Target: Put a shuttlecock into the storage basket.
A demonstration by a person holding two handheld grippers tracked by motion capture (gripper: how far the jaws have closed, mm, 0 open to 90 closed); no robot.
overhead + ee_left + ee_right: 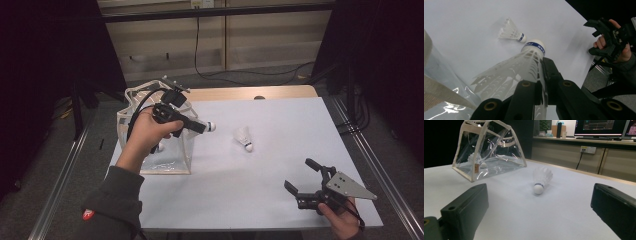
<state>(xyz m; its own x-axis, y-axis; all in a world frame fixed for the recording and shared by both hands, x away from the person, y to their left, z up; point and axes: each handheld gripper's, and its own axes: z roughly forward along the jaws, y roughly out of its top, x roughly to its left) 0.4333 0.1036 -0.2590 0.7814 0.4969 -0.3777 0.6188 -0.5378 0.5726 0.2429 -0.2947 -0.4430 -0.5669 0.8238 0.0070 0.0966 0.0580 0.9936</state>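
My left gripper (199, 127) hovers at the right edge of a clear plastic bag (165, 160), shut on the feather skirt of a white shuttlecock (509, 72) whose cork (211, 126) points right. A second shuttlecock (244, 138) lies on its side on the white table (280, 115), also seen as shuttlecock (512, 33) and shuttlecock (541, 179). A third shuttlecock (477, 160) rests inside the bag (489, 152). My right gripper (300, 174) sits low at the table's front right, open and holding nothing, its jaws pointing toward the lying shuttlecock.
The bag (436, 82) has beige trim and stands at the table's left edge. A wooden strip (250, 93) borders the far side. Cables run along the floor behind. Dark curtains stand on both sides, and monitors (604, 127) sit on a far counter.
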